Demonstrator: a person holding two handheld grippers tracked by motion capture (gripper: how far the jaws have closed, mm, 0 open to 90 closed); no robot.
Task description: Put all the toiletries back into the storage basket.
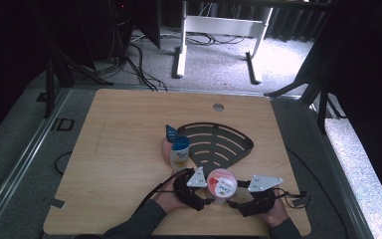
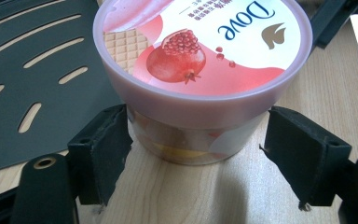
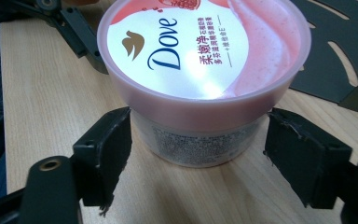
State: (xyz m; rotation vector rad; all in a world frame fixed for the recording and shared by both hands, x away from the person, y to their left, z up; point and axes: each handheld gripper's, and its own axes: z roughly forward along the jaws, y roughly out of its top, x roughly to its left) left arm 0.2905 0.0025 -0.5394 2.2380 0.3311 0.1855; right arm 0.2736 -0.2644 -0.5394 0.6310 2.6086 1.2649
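Observation:
A pink Dove jar (image 1: 222, 183) with a pomegranate on its lid stands upright on the wooden table (image 1: 124, 149) near the front edge. My left gripper (image 1: 206, 199) reaches it from the left and my right gripper (image 1: 236, 203) from the right. In the left gripper view the jar (image 2: 200, 60) stands between the jaws of the left gripper (image 2: 205, 149); the right pad stands clear of its wall and the left pad is close beside it. The right gripper view is alike: the jar (image 3: 205, 60) sits inside the right gripper (image 3: 204, 151), with a gap at the right pad. Both are open.
A black slotted fan-shaped rack (image 1: 219, 144) lies flat just behind the jar. At its left stand a white bottle with a blue cap (image 1: 180, 153) and a pink bottle (image 1: 169, 139). A cable hole (image 1: 218, 106) sits near the table's far edge.

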